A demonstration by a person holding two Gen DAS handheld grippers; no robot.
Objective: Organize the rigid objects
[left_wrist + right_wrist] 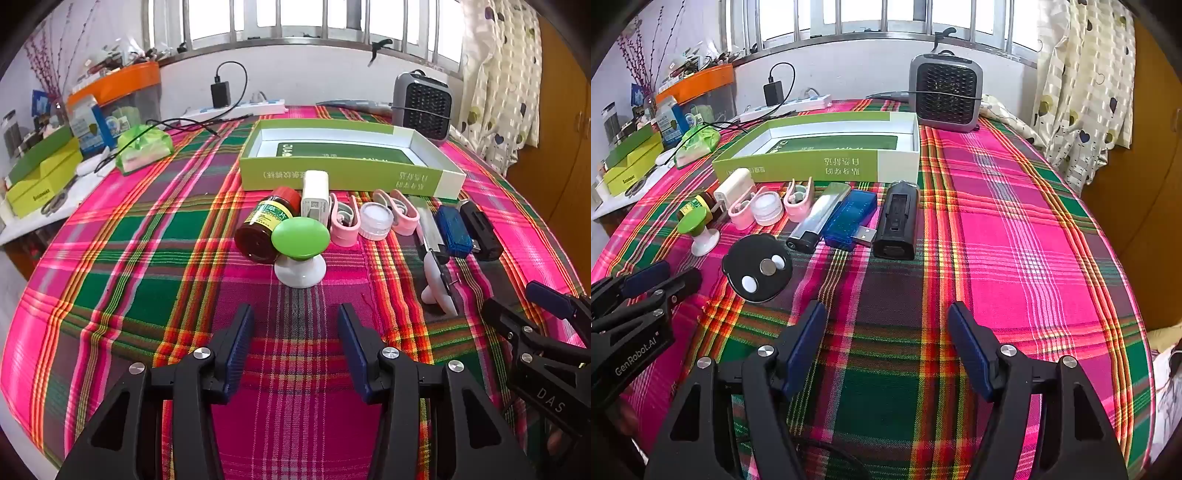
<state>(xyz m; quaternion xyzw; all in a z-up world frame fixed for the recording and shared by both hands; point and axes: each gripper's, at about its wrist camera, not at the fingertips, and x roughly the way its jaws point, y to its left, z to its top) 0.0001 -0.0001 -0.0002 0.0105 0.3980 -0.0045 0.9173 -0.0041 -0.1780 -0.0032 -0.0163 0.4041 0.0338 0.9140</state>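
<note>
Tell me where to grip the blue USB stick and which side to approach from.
Grip the blue USB stick across its long flat sides at mid-body, coming from above. It lies flat with its metal plug toward the camera, and the silver lighter lies close on one side, so the fingers need to slip in narrowly.

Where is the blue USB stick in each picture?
Left wrist view: the blue stick lies right of centre, between a silver lighter and a black stick.
Right wrist view: the blue stick lies just left of centre, between the same two.
Shared landmark: the green box, just behind the row.
</note>
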